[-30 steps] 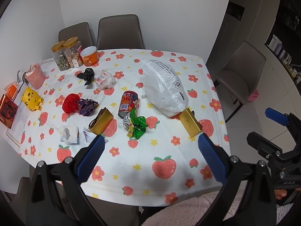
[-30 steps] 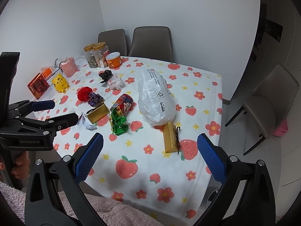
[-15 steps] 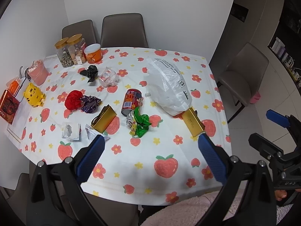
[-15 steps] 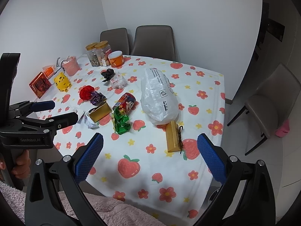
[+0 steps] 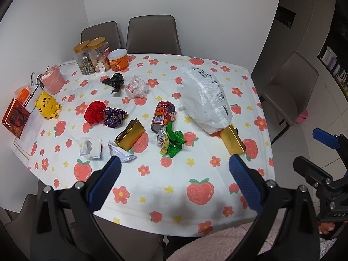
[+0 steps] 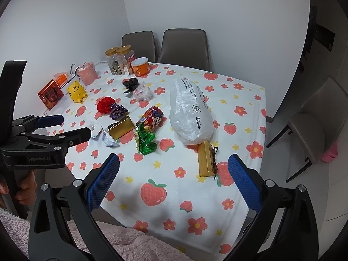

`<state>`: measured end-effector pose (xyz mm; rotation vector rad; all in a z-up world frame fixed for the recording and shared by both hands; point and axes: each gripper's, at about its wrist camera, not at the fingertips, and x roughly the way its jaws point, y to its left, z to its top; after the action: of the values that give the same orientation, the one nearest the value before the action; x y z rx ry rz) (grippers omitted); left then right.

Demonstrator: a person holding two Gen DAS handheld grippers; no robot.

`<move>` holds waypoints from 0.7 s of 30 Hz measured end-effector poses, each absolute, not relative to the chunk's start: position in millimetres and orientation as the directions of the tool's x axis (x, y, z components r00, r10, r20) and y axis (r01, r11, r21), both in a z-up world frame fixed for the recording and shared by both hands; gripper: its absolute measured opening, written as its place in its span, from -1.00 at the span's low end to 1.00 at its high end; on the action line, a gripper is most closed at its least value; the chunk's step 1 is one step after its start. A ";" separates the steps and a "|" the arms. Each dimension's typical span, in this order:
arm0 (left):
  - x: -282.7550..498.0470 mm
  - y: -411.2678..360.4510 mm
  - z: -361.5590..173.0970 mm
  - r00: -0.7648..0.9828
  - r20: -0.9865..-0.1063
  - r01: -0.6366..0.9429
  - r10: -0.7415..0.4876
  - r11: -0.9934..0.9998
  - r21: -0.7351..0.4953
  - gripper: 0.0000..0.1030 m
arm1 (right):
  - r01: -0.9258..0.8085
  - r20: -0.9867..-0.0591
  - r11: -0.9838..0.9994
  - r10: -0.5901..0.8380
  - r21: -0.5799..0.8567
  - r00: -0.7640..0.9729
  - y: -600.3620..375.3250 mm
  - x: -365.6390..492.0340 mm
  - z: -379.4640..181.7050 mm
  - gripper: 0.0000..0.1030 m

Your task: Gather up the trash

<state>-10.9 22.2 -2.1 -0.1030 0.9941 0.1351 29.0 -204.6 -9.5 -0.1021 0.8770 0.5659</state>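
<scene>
Trash lies on the strawberry tablecloth [image 5: 169, 187]: a white plastic bag [image 5: 205, 100], a red can [image 5: 162, 116] on its side, a green wrapper [image 5: 173, 142], a gold box [image 5: 131, 137], a second gold box [image 5: 232, 140], red [image 5: 93, 114], purple [image 5: 114, 117] and black [image 5: 116, 81] crumpled wrappers, a clear wrapper [image 5: 136, 87]. My left gripper [image 5: 174, 182] is open and empty above the near table edge. My right gripper [image 6: 174, 180] is open and empty, right of the left one. The bag [image 6: 190, 113], can [image 6: 152, 118] and green wrapper [image 6: 145, 140] show in the right wrist view.
Jars [image 5: 92, 57], an orange tub [image 5: 118, 59], a pink cup [image 5: 53, 79], a yellow tiger toy [image 5: 46, 105] and a red box [image 5: 15, 118] stand along the far left. Grey chairs stand behind [image 5: 153, 34] and to the right [image 5: 289, 89] of the table.
Both grippers have shifted slightly; the table scene has slid a little right and down in the views. Nothing on the table has moved. Both stay open.
</scene>
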 end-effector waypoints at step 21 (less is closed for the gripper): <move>-11.8 23.5 -2.5 0.538 -0.840 -0.159 0.064 0.987 -0.026 0.92 | -0.518 -0.751 0.843 0.433 0.143 0.499 -198.1 26.2 -10.6 0.87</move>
<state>-11.8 23.5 -2.5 -0.1036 0.9940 0.1326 26.2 -198.1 -10.6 -0.1063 0.8766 0.5768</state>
